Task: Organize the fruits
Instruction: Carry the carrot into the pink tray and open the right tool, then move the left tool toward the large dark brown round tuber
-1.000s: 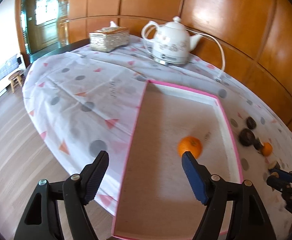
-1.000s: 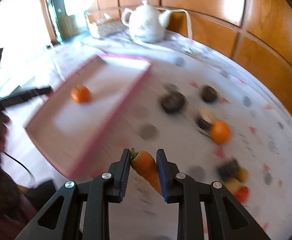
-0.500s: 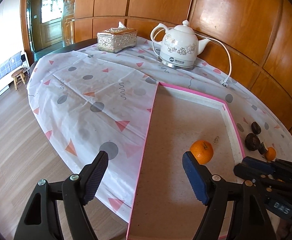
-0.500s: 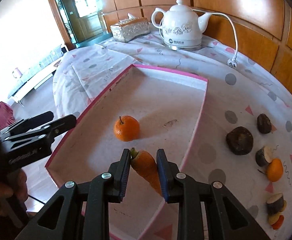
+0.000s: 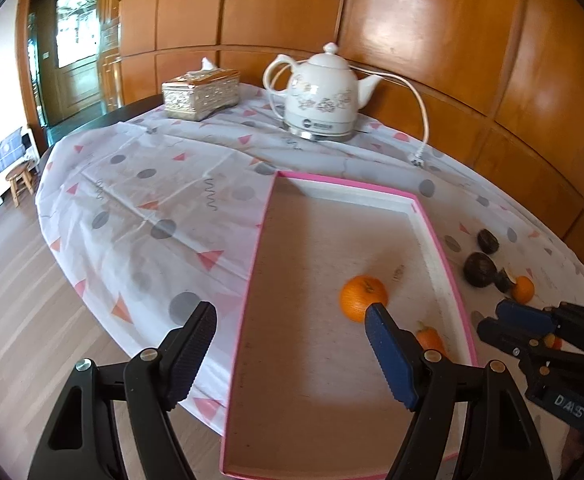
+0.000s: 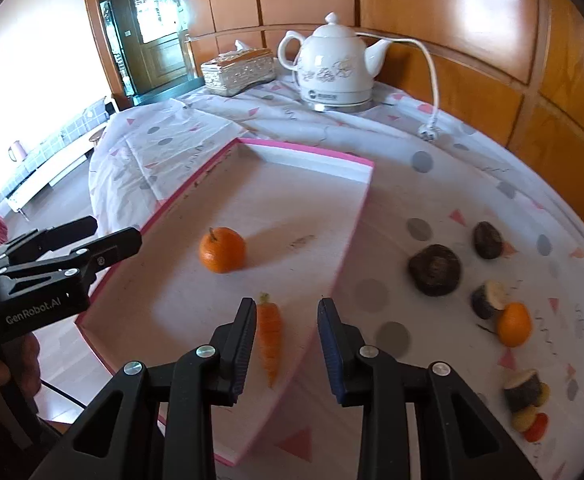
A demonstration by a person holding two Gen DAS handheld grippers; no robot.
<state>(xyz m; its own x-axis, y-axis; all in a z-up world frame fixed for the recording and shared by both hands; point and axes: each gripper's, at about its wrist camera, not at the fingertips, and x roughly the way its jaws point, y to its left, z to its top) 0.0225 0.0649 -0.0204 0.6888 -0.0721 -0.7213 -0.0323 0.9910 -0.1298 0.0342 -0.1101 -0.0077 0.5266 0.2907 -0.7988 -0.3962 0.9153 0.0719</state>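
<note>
Now that my right tongs [image 6: 284, 344] are opening, the carrot [image 6: 270, 332], clamped a second ago, lies released in the pink tray [image 6: 311, 154] near the orange [image 6: 222, 250]. Left tongs [image 5: 292, 356]: apart, empty. Remaining pieces, seemingly six, await on the counter [image 6: 431, 200].

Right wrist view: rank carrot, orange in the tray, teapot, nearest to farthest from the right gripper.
1. Carrot: lying in the pink tray between the opening jaws of the right gripper, pads off it.
2. Orange: further in, on the tray floor, left of centre.
3. Teapot: at the table's far edge by the wooden wall.
</note>
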